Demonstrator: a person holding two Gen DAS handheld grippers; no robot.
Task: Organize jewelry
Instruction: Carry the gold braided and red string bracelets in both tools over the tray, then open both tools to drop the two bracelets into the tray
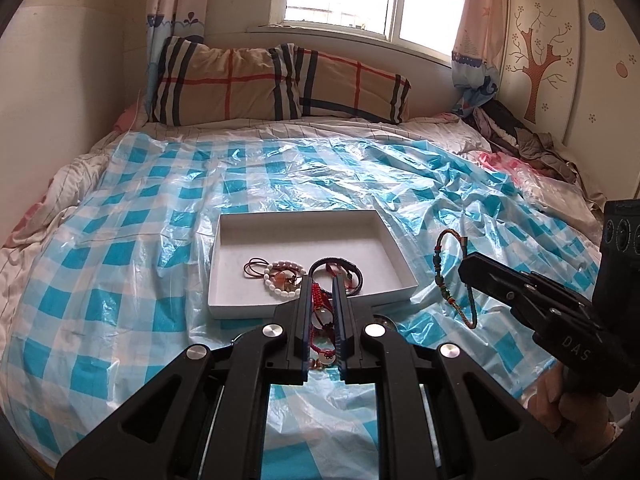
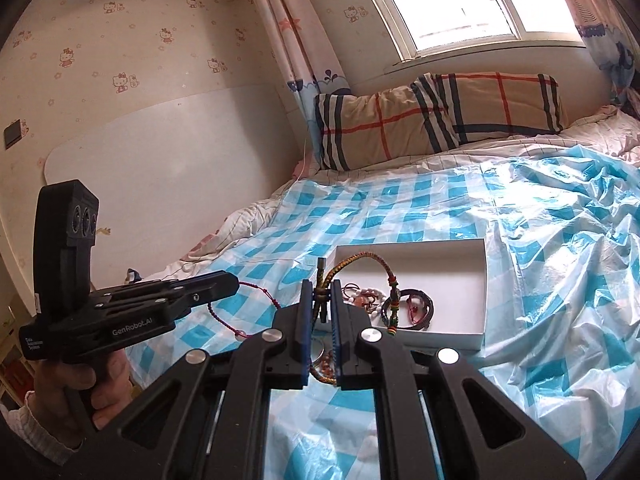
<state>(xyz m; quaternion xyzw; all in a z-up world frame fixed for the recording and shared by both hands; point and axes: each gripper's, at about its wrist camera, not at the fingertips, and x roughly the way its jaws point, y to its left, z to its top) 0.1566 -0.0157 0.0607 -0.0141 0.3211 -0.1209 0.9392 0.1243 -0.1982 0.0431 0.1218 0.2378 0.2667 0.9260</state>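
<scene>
Jewelry box (image 1: 394, 240) on checked sheet (image 1: 120, 256), both tools gripping bracelets

Home bedroom: bed (image 1: 120, 264) w/ plaid pillows (image 1: 280, 84), cartoon wallpaper (image 2: 120, 60).

Glossy crinkled plastic sheet (image 1: 280, 176), matt white card tray (image 1: 224, 240), braided cord bracelet (image 2: 360, 259), matt black plastic grippers.

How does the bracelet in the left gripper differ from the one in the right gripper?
The red corded bracelet in the left gripper is one colour and carries round beads; the multicoloured braided bracelet in the right gripper mixes green, yellow and red. The red one hangs over the checked sheet; the braided one loops above the white box. Both are pinched between shut fingers.
</scene>
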